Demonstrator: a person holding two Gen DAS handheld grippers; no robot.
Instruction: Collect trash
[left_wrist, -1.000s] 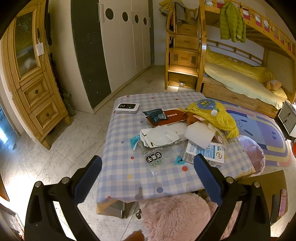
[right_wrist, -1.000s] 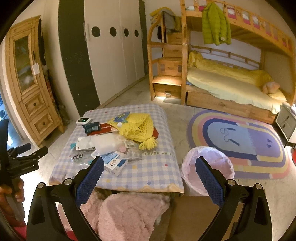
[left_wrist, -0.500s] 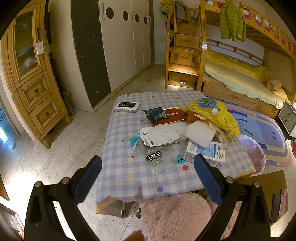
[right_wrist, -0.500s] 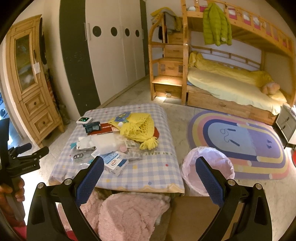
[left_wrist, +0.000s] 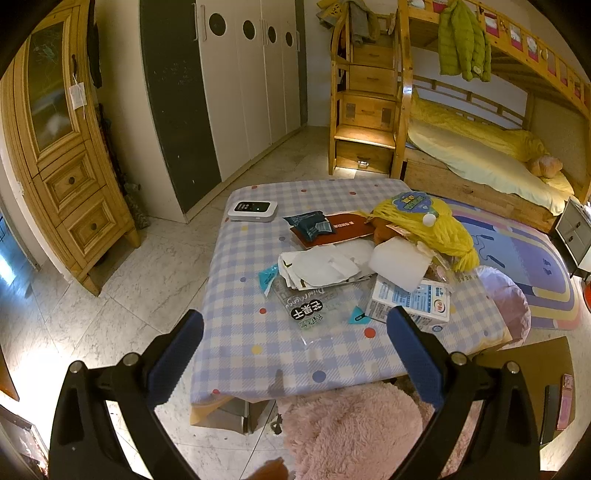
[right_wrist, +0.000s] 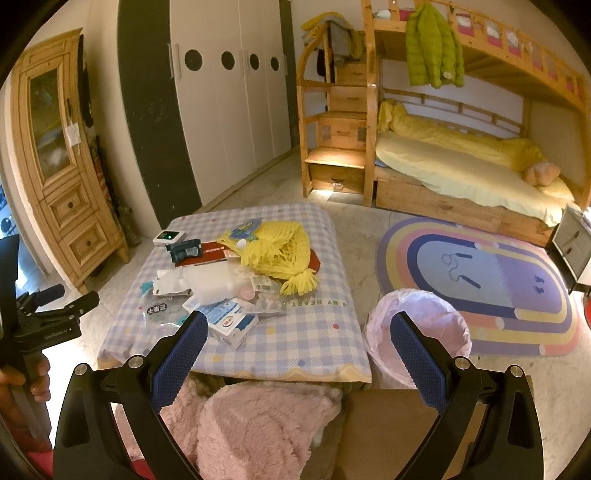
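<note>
A low table with a blue checked cloth (left_wrist: 251, 332) (right_wrist: 317, 332) holds scattered trash: a clear plastic wrapper with a black label (left_wrist: 308, 314) (right_wrist: 157, 309), white paper wrappers (left_wrist: 321, 266), a white foam block (left_wrist: 400, 264), a blue and white carton (left_wrist: 417, 301) (right_wrist: 231, 319) and a yellow foam net (left_wrist: 436, 225) (right_wrist: 277, 249). A bin lined with a pink bag (right_wrist: 419, 325) (left_wrist: 506, 299) stands right of the table. My left gripper (left_wrist: 295, 354) is open and empty before the table's near edge. My right gripper (right_wrist: 297, 354) is open and empty, further back.
A white device (left_wrist: 253, 210), a dark pouch (left_wrist: 310, 225) and a red booklet (left_wrist: 340, 230) lie at the table's far side. A pink fluffy cushion (right_wrist: 255, 424) sits below the grippers. A rainbow rug (right_wrist: 480, 277), bunk bed (right_wrist: 461, 173) and wooden cabinet (left_wrist: 66, 158) surround the table.
Both views have shifted very slightly; the grippers stay open and nothing on the table has moved.
</note>
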